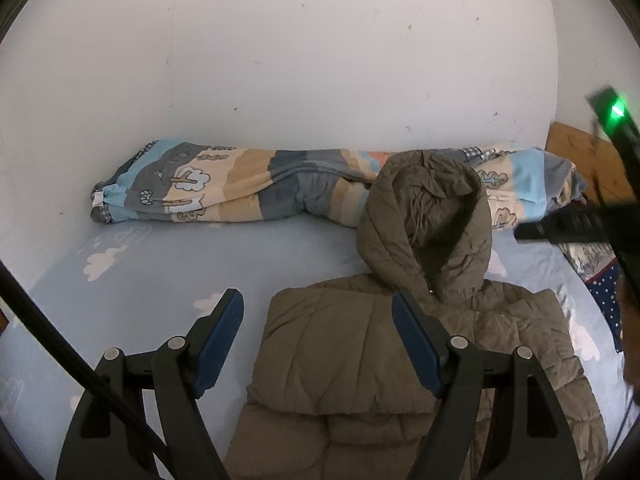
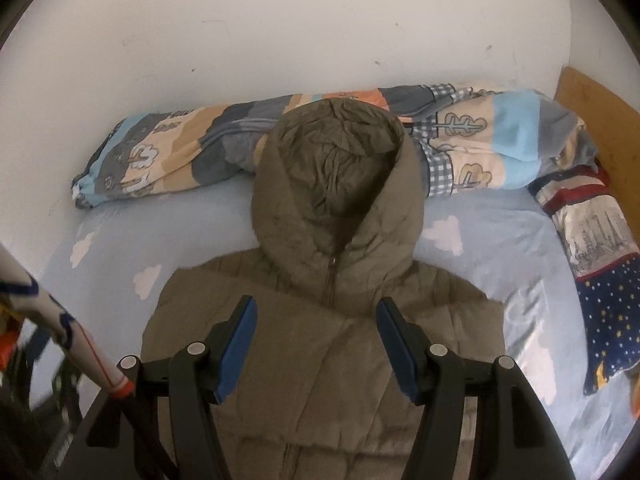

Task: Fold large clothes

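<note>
Behind everything, a bare white wall (image 2: 280, 32), scuffed here and there. Below it a bed (image 2: 500, 272) under a pale blue sheet printed with white clouds, a wooden headboard (image 2: 592, 120) at the right edge. Along the wall, a rolled patchwork quilt (image 2: 168, 152) in blue, grey and tan; at the right, a starred and striped pillow (image 2: 600, 264).

Spread flat in the middle of the bed, front side up: an olive puffer jacket (image 2: 328, 344), zipper closed, hood (image 2: 336, 176) pointing toward the wall with its crown resting against the quilt. Sleeves seemingly already folded in over the chest, judging by the squared-off shoulders and the layered panel in the left wrist view.

Probably light for its bulk, soft, springy with filling, and slick on the shell; likely to puff back open and slide on itself once folded. Best taken at a seam or quilted ridge, or at the doubled edge by the shoulders, pinching deep enough to catch all layers rather than only the outer skin.

Above the chest, the right gripper (image 2: 316, 336), blue pads spread apart, nothing between them. Over the jacket's left shoulder edge, the left gripper (image 1: 318, 332), likewise spread and empty, not touching the fabric as far as can be told.
</note>
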